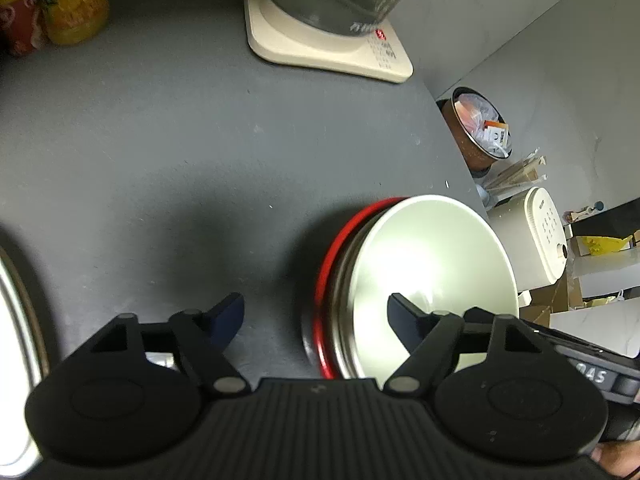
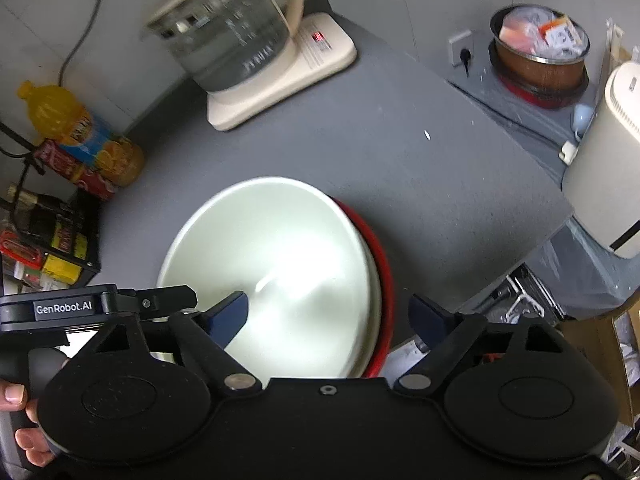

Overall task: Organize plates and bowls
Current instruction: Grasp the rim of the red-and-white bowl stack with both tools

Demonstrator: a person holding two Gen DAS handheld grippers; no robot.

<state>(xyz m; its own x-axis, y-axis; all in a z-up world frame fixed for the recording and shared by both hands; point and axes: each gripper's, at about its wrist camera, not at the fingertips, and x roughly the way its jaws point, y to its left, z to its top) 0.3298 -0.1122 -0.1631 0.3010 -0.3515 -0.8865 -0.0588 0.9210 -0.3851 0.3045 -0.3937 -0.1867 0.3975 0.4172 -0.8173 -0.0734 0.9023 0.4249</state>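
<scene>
A white bowl (image 1: 432, 272) sits nested in a red-rimmed dish (image 1: 332, 264) on the dark grey table, near its right edge. My left gripper (image 1: 316, 316) is open and empty; its right finger hangs over the bowl's near rim, its left finger over bare table. In the right wrist view the same white bowl (image 2: 272, 264) sits on the red dish (image 2: 382, 280). My right gripper (image 2: 330, 316) is open and empty, its jaws wide on either side of the bowl's near rim. A shiny metal plate edge (image 1: 16, 320) shows at far left.
A glass kettle on a cream base (image 2: 240, 40) stands at the back. A juice bottle (image 2: 76, 128) and cans stand at the back left beside a black rack (image 2: 52, 236). Off the table's right edge are a bin (image 2: 540, 56) and a cream appliance (image 2: 604, 160).
</scene>
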